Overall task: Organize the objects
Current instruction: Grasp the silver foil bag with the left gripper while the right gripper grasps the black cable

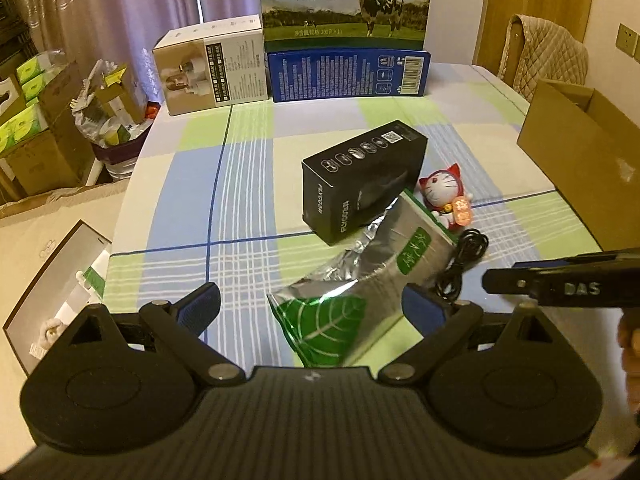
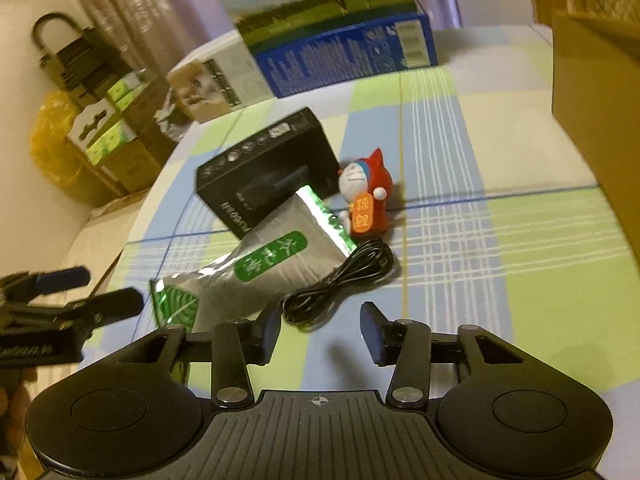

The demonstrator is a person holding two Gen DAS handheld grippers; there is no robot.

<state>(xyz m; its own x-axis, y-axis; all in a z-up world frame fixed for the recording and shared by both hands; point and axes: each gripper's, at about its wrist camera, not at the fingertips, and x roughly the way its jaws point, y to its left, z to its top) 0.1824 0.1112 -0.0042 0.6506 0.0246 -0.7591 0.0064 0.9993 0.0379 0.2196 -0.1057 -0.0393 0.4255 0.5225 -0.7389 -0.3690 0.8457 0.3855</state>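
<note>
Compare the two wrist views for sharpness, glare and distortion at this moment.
Left wrist view: mostly sharp, milk carton print readable; glare on the crinkled foil pouch; fisheye bends the table edge. Right wrist view: motion-blurred throughout, carton and black box text smeared, horizon tilted; warm dim light, soft shadow beside the red figurine.

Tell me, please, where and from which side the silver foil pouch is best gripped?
Probably by the near, leaf-printed end of the silver foil pouch, approached from the near table edge. That end lies flat and free between the open left gripper's fingers, while its far end leans on the black box beside the black cable.
</note>
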